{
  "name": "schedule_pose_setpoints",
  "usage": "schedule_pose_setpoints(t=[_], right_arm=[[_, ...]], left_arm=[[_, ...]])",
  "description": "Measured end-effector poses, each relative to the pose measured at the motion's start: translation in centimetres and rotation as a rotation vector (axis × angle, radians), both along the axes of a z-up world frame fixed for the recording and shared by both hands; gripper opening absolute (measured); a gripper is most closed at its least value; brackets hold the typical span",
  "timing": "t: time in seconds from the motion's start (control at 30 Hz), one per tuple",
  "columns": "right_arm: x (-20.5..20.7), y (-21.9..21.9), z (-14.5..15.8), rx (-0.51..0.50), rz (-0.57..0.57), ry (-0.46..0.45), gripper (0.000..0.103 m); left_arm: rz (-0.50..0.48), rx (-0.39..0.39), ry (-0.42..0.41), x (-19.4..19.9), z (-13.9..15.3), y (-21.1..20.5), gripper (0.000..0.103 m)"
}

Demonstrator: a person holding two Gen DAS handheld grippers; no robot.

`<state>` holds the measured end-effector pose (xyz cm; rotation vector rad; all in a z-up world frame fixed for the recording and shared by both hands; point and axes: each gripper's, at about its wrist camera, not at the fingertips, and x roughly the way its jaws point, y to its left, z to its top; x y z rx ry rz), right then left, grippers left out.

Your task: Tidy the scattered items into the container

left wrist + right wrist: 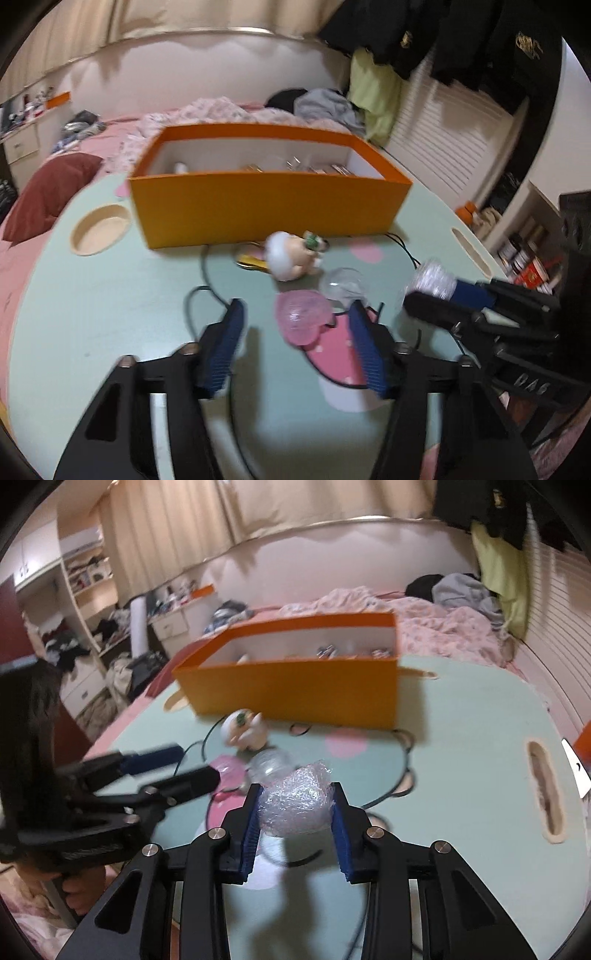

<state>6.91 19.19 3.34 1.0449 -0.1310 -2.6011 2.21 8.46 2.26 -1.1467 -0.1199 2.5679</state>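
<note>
So the right gripper [295, 805] is clamped on a crinkly clear wad [295, 805], blue pads pressing both sides of it, held just above the mint-green worktop [461, 738]. In the left wrist view that same wad [434, 281] pokes out of the right gripper [428, 291] over at 3 o'clock.

The left gripper [295, 321] has its jaws apart with nothing between the pads. The pink capsule half [301, 315] sits just ahead of it, near the right finger but not pinched. Frame's pretty blurry, so can't tell if that finger brushes it.

The orange box [266, 210] is at 12 o'clock on the far side of the worktop, open top, white inside, with a few small bits already in there (too smeared to tell what). In the right wrist view the box [295, 690] is at about 12 o'clock too.

Still loose on the worktop in front of the box: a little plush figure [291, 258] with a white fluffy bit, a clear dome [340, 284] touching or just beside the pink half, and something yellow [251, 262] tucked beside the plush at its 9 o'clock. A thin black cord [205, 291] loops around that area.

A round recess [99, 229] is set into the worktop at the box's 8 o'clock. A bed [443, 627] with pink bedding lies behind it all.
</note>
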Motion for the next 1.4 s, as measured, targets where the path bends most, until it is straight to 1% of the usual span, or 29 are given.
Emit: schedule_pose_setpoints(t=[0.03, 0.1, 0.27, 0.3, 0.5, 0.6, 0.73, 0.87, 0.93, 1.0, 1.1, 1.17, 1.27, 1.33, 1.4], right_arm=[[0.1, 0.3, 0.2, -0.007, -0.005, 0.003, 0.034], [0.2, 0.9, 0.3, -0.028, -0.008, 0.003, 0.034], [0.0, 0.9, 0.4, -0.052, -0.001, -0.009, 0.034], [-0.1, 0.9, 0.4, -0.059, 0.0, -0.012, 0.034], [-0.1, 1.0, 0.5, -0.065, -0.002, -0.008, 0.034], [-0.1, 1.1, 0.8, -0.064, -0.006, 0.002, 0.034], [-0.2, 0.8, 1.5, -0.063, -0.003, 0.017, 0.034], [-0.7, 0.0, 3.2, -0.047, 0.012, 0.067, 0.034], [-1.4, -0.5, 4.6, -0.045, 0.023, 0.113, 0.034], [-2.5, -0.9, 5.7, -0.043, 0.017, 0.139, 0.034], [-5.3, -1.4, 7.0, -0.048, -0.022, 0.148, 0.034], [-7.8, -1.7, 7.4, -0.06, -0.032, 0.123, 0.034], [-11.8, -1.7, 7.2, -0.072, -0.079, 0.066, 0.034], [-14.0, -1.5, 6.3, -0.095, -0.103, 0.016, 0.034], [-16.3, -1.1, 5.0, -0.13, -0.128, -0.047, 0.034]], left_arm=[[0.0, -0.004, -0.01, -0.3, -0.2, 0.2, 0.048], [0.001, -0.007, -0.028, -0.9, -0.7, 0.6, 0.042], [0.002, -0.001, -0.033, -1.5, -0.8, 0.8, 0.042], [0.003, -0.006, -0.031, -1.4, -0.8, 0.8, 0.039], [0.009, -0.021, -0.018, -0.5, -0.8, 0.6, 0.039], [0.015, -0.006, 0.024, 0.2, 0.2, -0.1, 0.039], [0.034, 0.022, 0.077, 0.5, 2.6, -1.4, 0.039], [0.043, 0.022, 0.135, -0.3, 5.3, -2.5, 0.039], [0.052, 0.009, 0.164, -1.3, 6.6, -2.7, 0.039], [0.059, -0.003, 0.181, -2.7, 7.7, -2.7, 0.039], [0.024, 0.001, 0.158, -6.0, 8.6, -2.7, 0.039], [0.047, 0.021, 0.145, -8.9, 8.7, -3.0, 0.039], [0.08, -0.003, 0.142, -12.5, 8.3, -3.2, 0.039], [0.097, 0.008, 0.104, -14.9, 7.0, -3.6, 0.039], [0.088, 0.06, 0.041, -16.6, 5.3, -4.1, 0.039]])
